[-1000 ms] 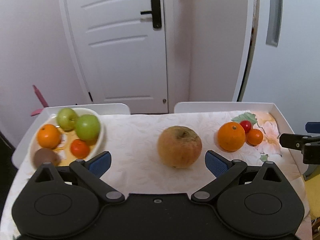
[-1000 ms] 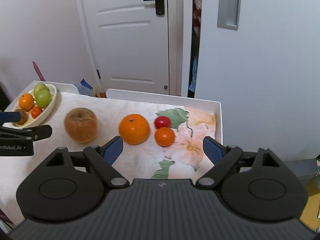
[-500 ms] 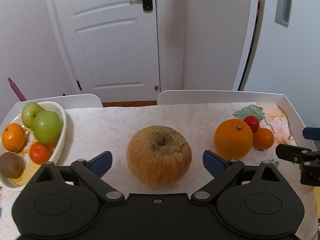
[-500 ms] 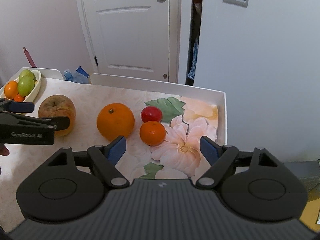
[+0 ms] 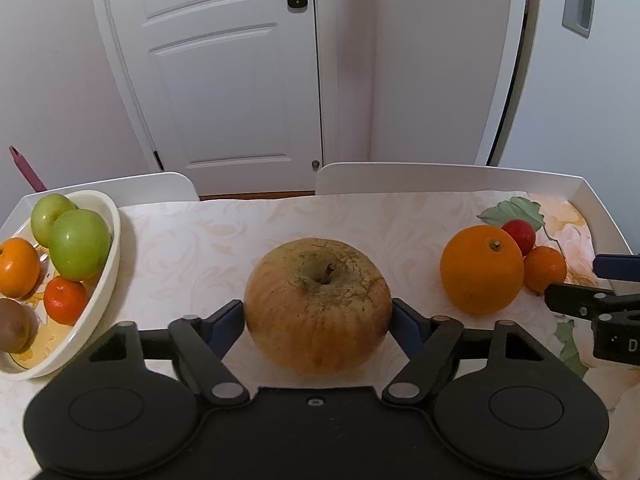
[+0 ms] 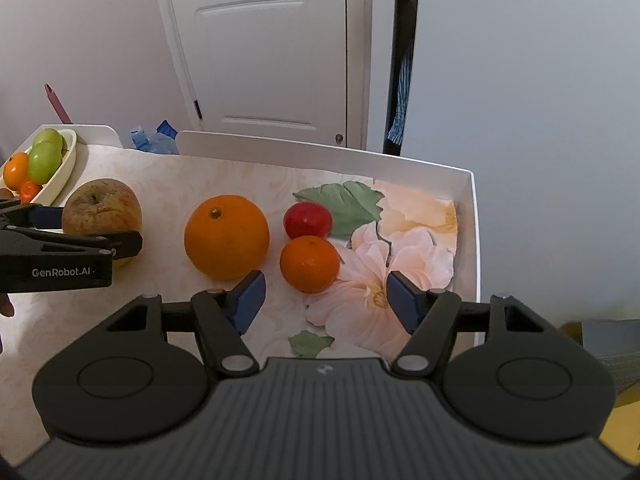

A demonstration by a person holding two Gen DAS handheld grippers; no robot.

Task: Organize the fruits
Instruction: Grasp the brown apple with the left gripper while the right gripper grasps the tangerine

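A big brownish apple (image 5: 318,306) sits mid-table between the fingers of my left gripper (image 5: 318,324); the right pad touches it, the left pad stands just beside it. The apple also shows in the right wrist view (image 6: 102,210). A large orange (image 6: 226,236), a small mandarin (image 6: 310,263) and a red fruit (image 6: 307,219) lie at the table's right. My right gripper (image 6: 326,300) is open and empty, just short of the mandarin. A white bowl (image 5: 102,276) at the left holds green apples, oranges and a kiwi.
The table has a raised white rim (image 6: 472,216) at the right and back. A white door (image 5: 224,72) and walls stand behind. A plastic bottle (image 6: 150,140) lies beyond the table's far edge.
My left gripper has moved forward around the apple and its fingers have closed in on it. My right gripper has moved forward and down towards the mandarin.
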